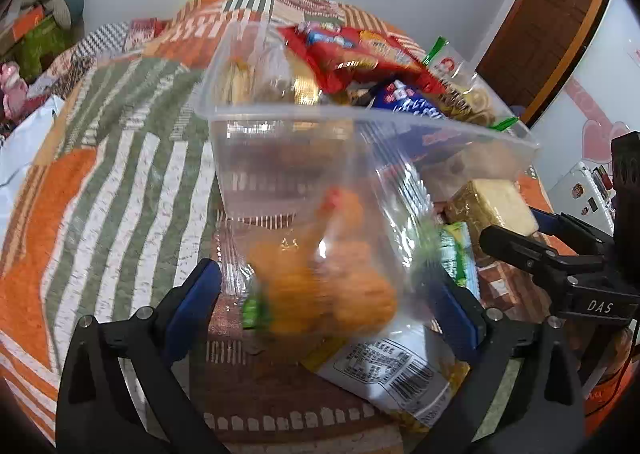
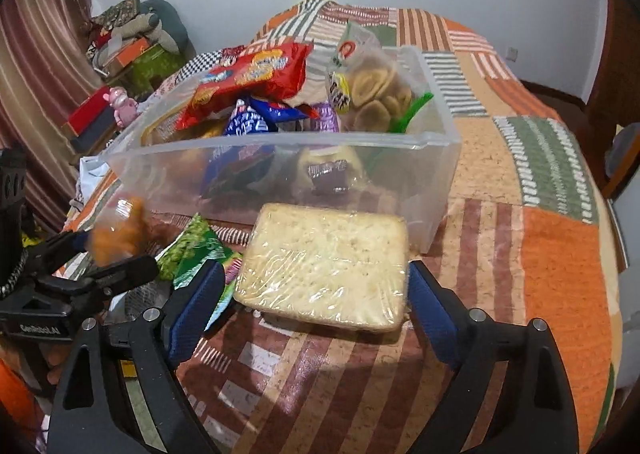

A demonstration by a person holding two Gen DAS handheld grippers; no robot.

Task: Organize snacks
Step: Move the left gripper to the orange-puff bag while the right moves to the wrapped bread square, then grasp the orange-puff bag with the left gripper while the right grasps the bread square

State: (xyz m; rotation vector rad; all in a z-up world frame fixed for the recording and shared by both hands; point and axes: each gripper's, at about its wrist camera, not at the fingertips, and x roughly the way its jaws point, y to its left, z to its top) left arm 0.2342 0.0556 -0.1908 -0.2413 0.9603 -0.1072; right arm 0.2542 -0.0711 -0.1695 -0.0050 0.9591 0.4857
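A clear plastic bin (image 1: 372,122) (image 2: 280,170) stands on the patchwork bedspread, holding several snack packs: a red bag (image 2: 248,74), a blue pack (image 2: 248,120) and a bag of round biscuits (image 2: 376,88). My left gripper (image 1: 324,294) has its jaws wide around a clear bag of orange snacks (image 1: 320,286), blurred, just in front of the bin; the bag also shows in the right wrist view (image 2: 118,228). My right gripper (image 2: 316,294) is open around a wrapped block of pale crackers (image 2: 326,270), which lies on the bed against the bin's near wall.
A green snack pack (image 2: 196,250) and a white pack with a barcode (image 1: 392,374) lie on the bed between the grippers. Boxes and clutter (image 2: 120,50) sit at the far left, a wooden door (image 1: 548,26) at the right.
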